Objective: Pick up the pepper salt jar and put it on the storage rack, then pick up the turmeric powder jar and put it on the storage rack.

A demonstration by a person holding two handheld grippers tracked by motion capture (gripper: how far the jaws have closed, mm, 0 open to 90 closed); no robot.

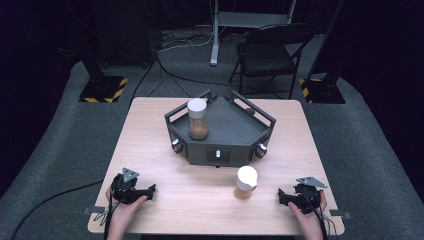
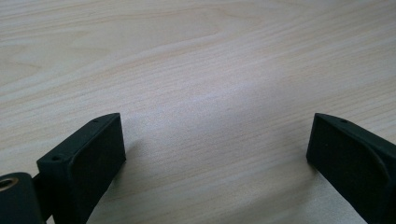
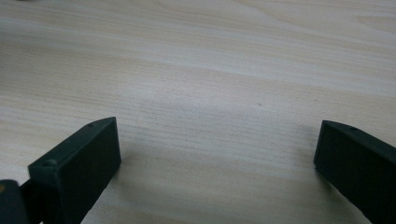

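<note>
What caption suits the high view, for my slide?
Two open hand-held grippers, left and right, rest on table near jar.

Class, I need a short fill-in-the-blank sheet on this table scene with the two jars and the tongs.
1. The jar with brown contents stands on the dark ____.
2. Both jars have ____ lids.
3. The second jar stands on the wooden table, nearer the ____ tongs.
4. The left tongs are ____, holding nothing.

Missing words: tray; white; right; open

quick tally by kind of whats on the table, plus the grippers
Jars with white lids: 2, one on the tray, one on the table
Dark tray: 1
Grippers: 2, left, right
Total: 5
</note>
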